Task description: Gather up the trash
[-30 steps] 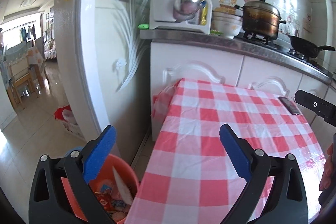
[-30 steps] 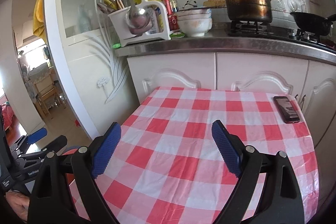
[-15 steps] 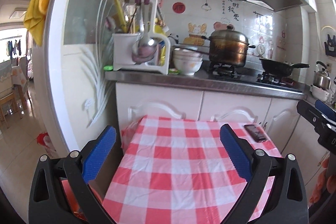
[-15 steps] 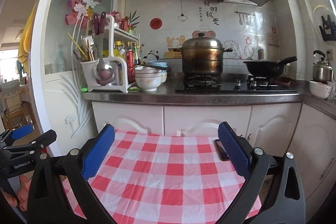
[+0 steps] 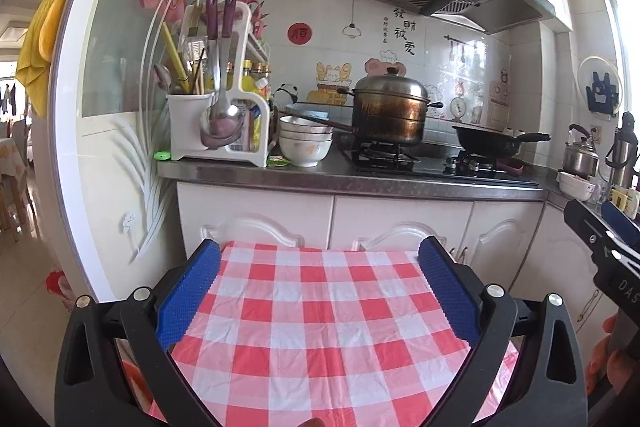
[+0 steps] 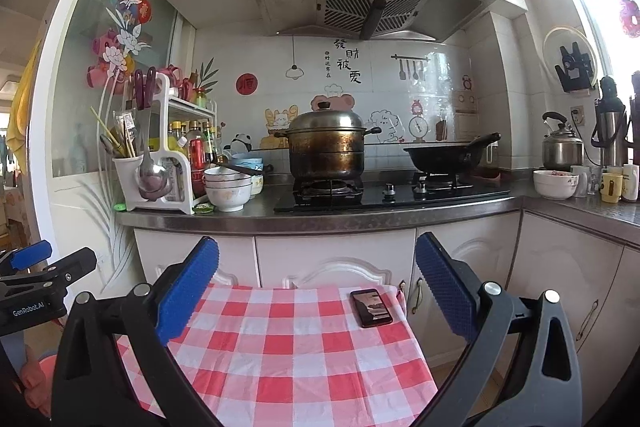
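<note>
My left gripper [image 5: 319, 267] is open and empty, held above a table with a red-and-white checked cloth [image 5: 320, 327]. My right gripper [image 6: 316, 267] is open and empty above the same table [image 6: 280, 355]. A sliver of the orange bin [image 5: 134, 375] shows low at the left, behind the left gripper's frame. No loose trash shows on the cloth. The right gripper also shows at the right edge of the left wrist view [image 5: 604, 239]; the left gripper shows at the left edge of the right wrist view [image 6: 44, 267].
A black phone [image 6: 371, 307] lies at the table's far right corner. Behind stands a kitchen counter [image 6: 320, 215] with a utensil rack [image 5: 216, 123], stacked bowls [image 5: 306, 143], a pot [image 6: 326, 147] and a wok [image 6: 444, 155] on the stove. White cabinets [image 5: 400, 223] are below.
Both grippers have tilted upward and pulled back. The views now show the counter, wall and hood; the orange bin with trash has dropped almost out of the left view.
</note>
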`<state>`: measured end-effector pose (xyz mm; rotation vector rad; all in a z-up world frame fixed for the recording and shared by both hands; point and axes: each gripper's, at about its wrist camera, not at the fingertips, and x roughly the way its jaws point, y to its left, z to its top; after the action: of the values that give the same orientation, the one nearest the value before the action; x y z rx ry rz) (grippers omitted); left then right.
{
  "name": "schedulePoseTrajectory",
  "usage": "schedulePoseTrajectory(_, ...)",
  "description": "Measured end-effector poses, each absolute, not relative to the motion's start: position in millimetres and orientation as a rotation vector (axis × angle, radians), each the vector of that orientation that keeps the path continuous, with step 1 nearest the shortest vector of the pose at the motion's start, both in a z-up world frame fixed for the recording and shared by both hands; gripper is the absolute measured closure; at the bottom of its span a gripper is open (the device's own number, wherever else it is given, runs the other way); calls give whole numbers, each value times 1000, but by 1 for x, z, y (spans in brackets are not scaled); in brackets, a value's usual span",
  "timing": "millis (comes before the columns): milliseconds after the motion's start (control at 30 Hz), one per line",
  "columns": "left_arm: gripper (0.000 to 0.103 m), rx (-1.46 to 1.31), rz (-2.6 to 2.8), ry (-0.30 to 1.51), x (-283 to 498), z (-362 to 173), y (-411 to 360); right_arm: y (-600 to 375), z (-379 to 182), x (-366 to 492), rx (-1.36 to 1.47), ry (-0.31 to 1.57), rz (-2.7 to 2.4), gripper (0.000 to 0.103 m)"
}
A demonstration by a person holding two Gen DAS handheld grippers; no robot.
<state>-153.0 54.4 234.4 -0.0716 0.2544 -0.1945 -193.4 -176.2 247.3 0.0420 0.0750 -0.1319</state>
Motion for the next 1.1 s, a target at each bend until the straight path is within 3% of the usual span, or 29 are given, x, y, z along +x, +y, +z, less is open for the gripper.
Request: schedulePoseTrajectory(1100,5,-67,-243,420,-153,198,43,-177,179,-197,111,242,-178,4)
